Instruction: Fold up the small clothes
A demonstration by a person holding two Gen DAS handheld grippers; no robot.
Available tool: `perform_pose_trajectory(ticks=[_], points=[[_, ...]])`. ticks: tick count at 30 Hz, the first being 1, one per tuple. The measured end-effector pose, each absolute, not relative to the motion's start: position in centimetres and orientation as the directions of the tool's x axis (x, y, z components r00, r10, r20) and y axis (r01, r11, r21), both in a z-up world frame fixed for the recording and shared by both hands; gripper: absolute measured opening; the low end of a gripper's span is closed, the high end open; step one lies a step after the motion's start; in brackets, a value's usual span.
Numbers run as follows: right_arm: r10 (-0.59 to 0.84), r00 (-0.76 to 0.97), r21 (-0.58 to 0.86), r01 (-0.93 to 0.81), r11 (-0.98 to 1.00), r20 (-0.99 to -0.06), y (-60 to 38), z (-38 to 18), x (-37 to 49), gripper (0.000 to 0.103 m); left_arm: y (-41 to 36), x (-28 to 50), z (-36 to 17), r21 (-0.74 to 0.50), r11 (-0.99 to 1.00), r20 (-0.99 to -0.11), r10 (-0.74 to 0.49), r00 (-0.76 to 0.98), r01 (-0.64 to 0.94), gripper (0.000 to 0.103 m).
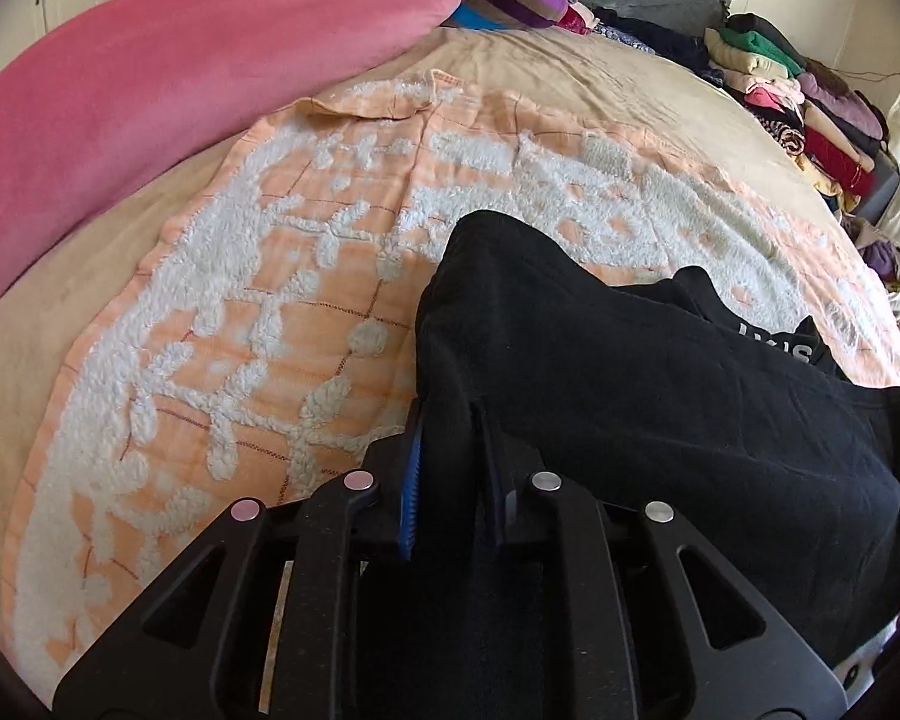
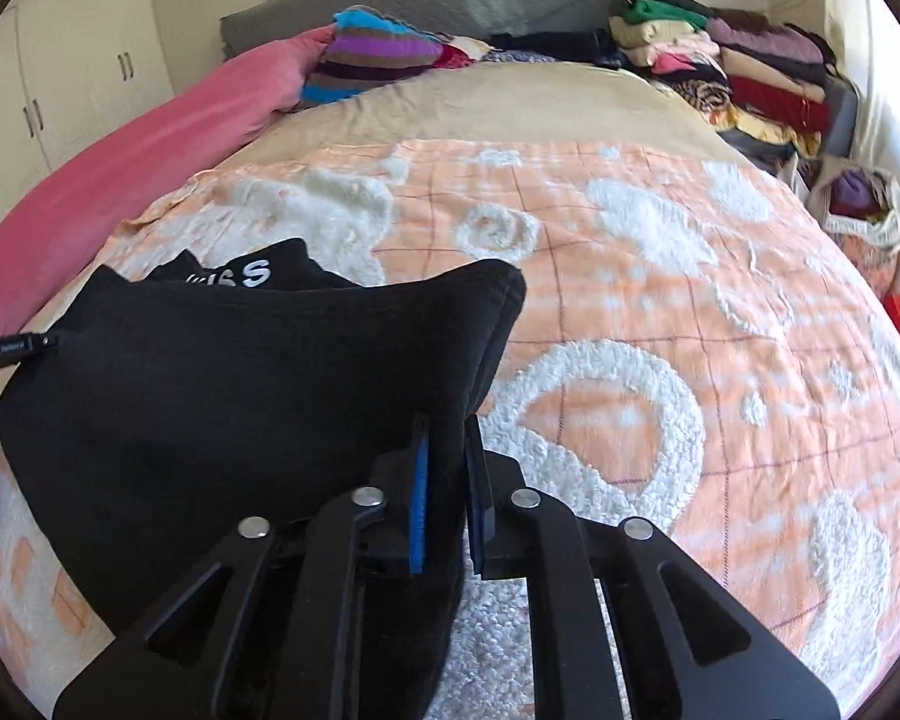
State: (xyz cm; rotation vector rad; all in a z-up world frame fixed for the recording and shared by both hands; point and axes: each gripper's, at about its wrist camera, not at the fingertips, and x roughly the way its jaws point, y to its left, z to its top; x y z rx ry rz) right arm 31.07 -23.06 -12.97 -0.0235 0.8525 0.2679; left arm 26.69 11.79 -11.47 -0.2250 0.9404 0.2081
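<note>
Black cotton garment with white lettering (image 1: pixel 660 408) lies on the peach-and-white tufted bedspread (image 1: pixel 258 312), near its front edge; the left gripper (image 1: pixel 450 462) has its blue-padded jaws nearly closed on the cloth's left edge; the right gripper (image 2: pixel 447 480) pinches the right edge likewise; a pink blanket (image 1: pixel 150 90) lies beyond the bedspread's left side.

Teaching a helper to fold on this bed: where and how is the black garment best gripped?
By its two near corners, one per gripper, coming in from the near bed edge. The black garment has doubled edges that fit between the jaws; the left gripper and right gripper already pinch them, leaving the cloth spanning flat between.
</note>
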Motion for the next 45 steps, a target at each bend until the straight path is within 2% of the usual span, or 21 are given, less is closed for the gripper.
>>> perform_pose_trajectory(ticks=[2, 3, 7, 12, 14, 16, 20, 24, 31, 33, 34, 35, 45], points=[[0.222, 0.619, 0.100, -0.226, 0.969, -0.753, -23.5, -13.0, 31.3, 0.026, 12.0, 26.6, -11.5, -0.109, 0.955, -0.820, 0.071, 0.569, -0.276, 0.015], [0.222, 0.613, 0.106, -0.220, 0.970, -0.758, -23.7, -13.0, 31.3, 0.026, 12.1, 26.4, -11.5, -0.113, 0.954, -0.820, 0.068, 0.568, -0.276, 0.017], [0.213, 0.630, 0.117, -0.191, 0.975, -0.747, -24.5, -12.0, 31.1, 0.041, 12.0, 25.6, -11.1, -0.112, 0.956, -0.825, 0.063, 0.562, -0.272, 0.021], [0.276, 0.651, 0.155, -0.238, 0.959, -0.707, -23.9, -9.7, 30.2, 0.049, 12.0, 23.3, -10.0, -0.155, 0.949, -0.823, 0.029, 0.567, -0.273, 0.034], [0.327, 0.631, 0.167, -0.300, 0.939, -0.704, -22.7, -9.1, 29.7, 0.049, 12.1, 22.4, -10.3, -0.169, 0.946, -0.832, 0.014, 0.554, -0.277, 0.045], [0.391, 0.583, 0.181, -0.385, 0.905, -0.712, -21.1, -8.8, 29.1, 0.054, 12.3, 21.7, -10.9, -0.190, 0.940, -0.844, -0.009, 0.536, -0.282, 0.048], [0.468, 0.494, 0.158, -0.546, 0.823, -0.733, -16.4, -9.3, 27.1, 0.054, 11.6, 20.8, -11.8, -0.148, 0.946, -0.861, 0.021, 0.508, -0.289, 0.045], [0.347, 0.396, 0.076, -0.560, 0.825, -0.850, -14.0, -13.1, 26.8, 0.054, 10.7, 20.1, -11.8, -0.100, 0.956, -0.860, 0.056, 0.508, -0.275, 0.044], [0.388, 0.369, 0.147, -0.537, 0.831, -0.844, -14.5, -13.1, 27.3, 0.054, 11.1, 19.7, -11.8, -0.131, 0.952, -0.859, 0.030, 0.511, -0.277, 0.044], [0.402, 0.360, 0.166, -0.536, 0.828, -0.842, -14.6, -12.8, 27.4, 0.059, 10.8, 19.4, -11.2, -0.130, 0.956, -0.857, 0.025, 0.515, -0.263, 0.042], [0.426, 0.351, 0.196, -0.533, 0.823, -0.834, -14.8, -12.5, 27.6, 0.066, 10.8, 19.2, -10.9, -0.134, 0.956, -0.855, 0.021, 0.519, -0.259, 0.042], [0.445, 0.345, 0.222, -0.528, 0.820, -0.827, -14.9, -12.4, 27.8, 0.068, 10.8, 19.0, -10.6, -0.140, 0.956, -0.852, 0.017, 0.523, -0.258, 0.042], [0.474, 0.368, 0.245, -0.522, 0.817, -0.800, -15.3, -11.0, 27.8, 0.068, 10.4, 17.4, -7.4, -0.159, 0.951, -0.830, 0.018, 0.558, -0.266, 0.046]])
